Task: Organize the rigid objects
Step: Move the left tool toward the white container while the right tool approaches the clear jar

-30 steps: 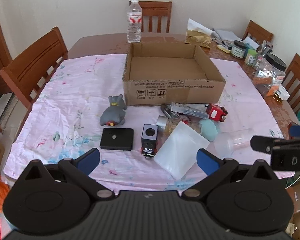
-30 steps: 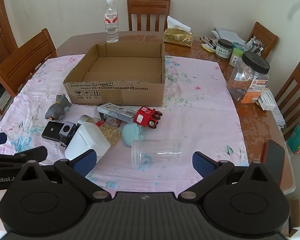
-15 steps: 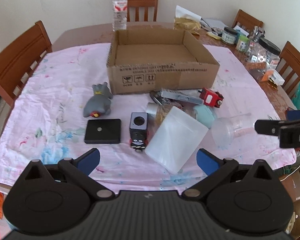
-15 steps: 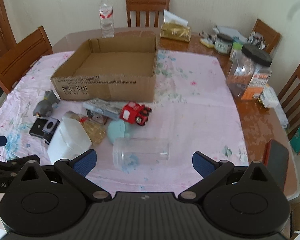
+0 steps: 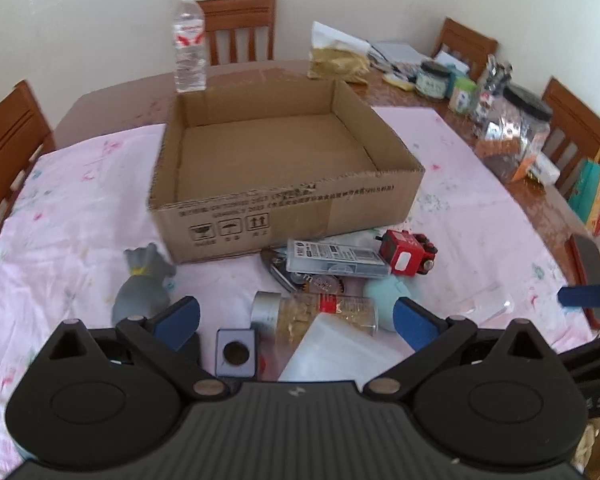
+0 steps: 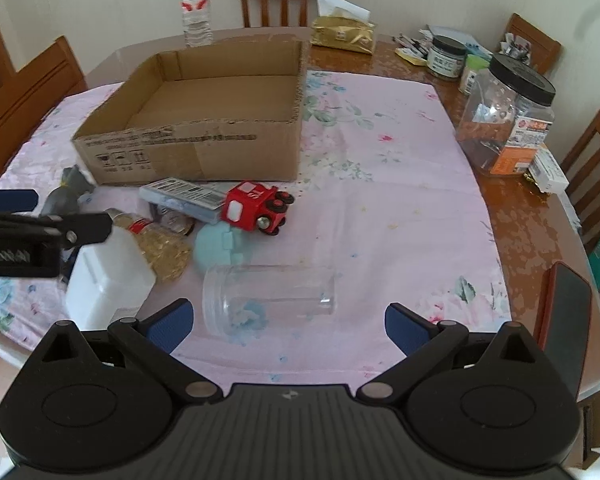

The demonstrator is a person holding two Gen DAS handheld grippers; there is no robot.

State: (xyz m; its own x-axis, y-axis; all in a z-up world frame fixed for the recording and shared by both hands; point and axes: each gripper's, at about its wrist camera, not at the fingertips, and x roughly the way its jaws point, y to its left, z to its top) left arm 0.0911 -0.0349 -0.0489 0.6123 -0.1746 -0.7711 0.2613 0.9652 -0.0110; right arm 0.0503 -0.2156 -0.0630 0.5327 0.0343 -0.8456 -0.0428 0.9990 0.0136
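An open cardboard box (image 5: 284,196) (image 6: 196,148) stands empty on the pink cloth. In front of it lie a red toy train (image 5: 408,252) (image 6: 256,208), a clear flat case (image 5: 336,260), a glass spice jar (image 5: 324,312), a teal round thing (image 6: 216,248), a white plastic container (image 6: 108,276), a grey toy animal (image 5: 144,288), a small cube toy (image 5: 236,354) and a clear jar on its side (image 6: 268,300). My left gripper (image 5: 296,320) is open over the spice jar and white container. My right gripper (image 6: 286,322) is open just before the clear jar.
A water bottle (image 5: 190,44) stands behind the box. A big black-lidded jar (image 6: 508,120), small jars and a gold tissue pack (image 6: 344,34) crowd the right and back of the table. A phone (image 6: 568,312) lies at the right edge. Wooden chairs surround the table.
Both grippers have moved forward and down toward the pile; the left now hangs over the objects, the right has closed in on the clear jar. Both stay open.
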